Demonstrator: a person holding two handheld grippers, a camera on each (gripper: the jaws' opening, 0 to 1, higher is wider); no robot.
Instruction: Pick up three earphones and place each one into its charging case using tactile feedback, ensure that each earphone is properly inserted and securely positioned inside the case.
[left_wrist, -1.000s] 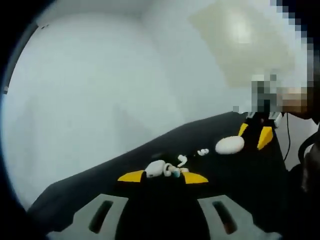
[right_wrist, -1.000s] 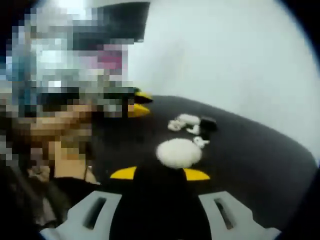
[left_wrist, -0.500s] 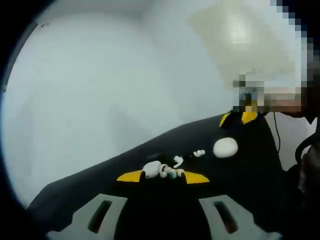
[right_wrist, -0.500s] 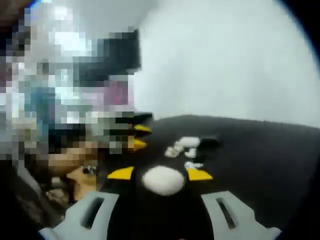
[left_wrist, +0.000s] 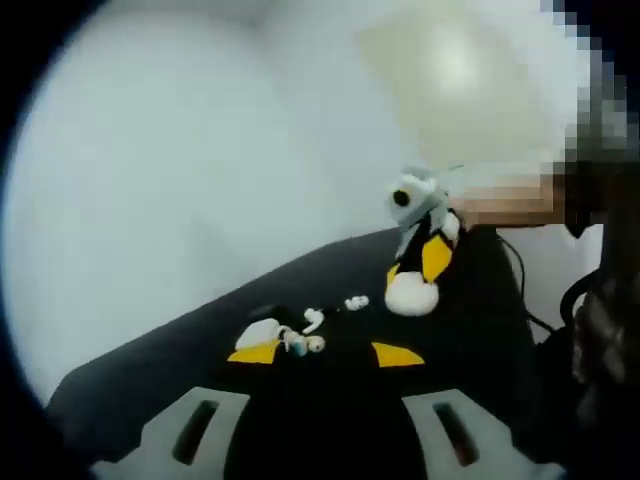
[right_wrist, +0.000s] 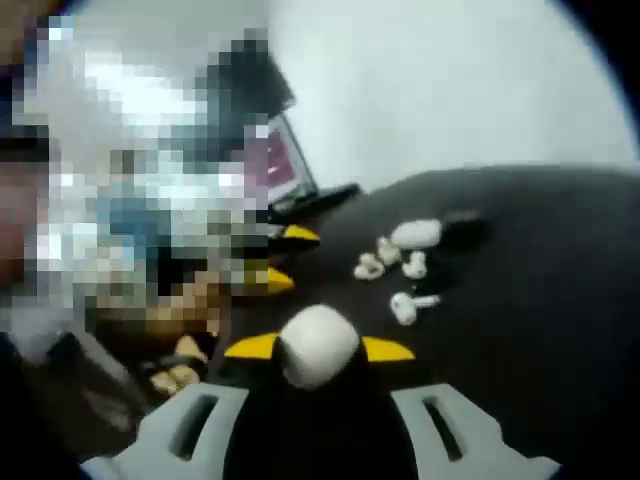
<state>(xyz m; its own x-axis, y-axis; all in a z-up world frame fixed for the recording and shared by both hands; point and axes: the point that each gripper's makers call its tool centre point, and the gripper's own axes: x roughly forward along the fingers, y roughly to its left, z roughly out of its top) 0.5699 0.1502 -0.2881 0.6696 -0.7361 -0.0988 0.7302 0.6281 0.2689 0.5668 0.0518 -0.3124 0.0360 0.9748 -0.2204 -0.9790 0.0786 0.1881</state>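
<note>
My right hand-held gripper (right_wrist: 318, 349) grips a white case (right_wrist: 318, 345), raised off the desk (right_wrist: 540, 300); my left hand-held gripper (left_wrist: 325, 353) gapes before loose earphones (left_wrist: 313, 320).

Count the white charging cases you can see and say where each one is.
2. One closed white oval charging case sits between the right gripper jaws. A second white case lies on the black table among loose earphones; others may be hidden.

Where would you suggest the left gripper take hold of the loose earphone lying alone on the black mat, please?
Probably by its rounded head, coming down from above. The earphone lies flat on the black mat, apart from the cluster of white pieces, with its thin stem pointing sideways. The head is the bulkier part, so the jaws would likely close on it more surely. The right gripper already holds the white case.
</note>
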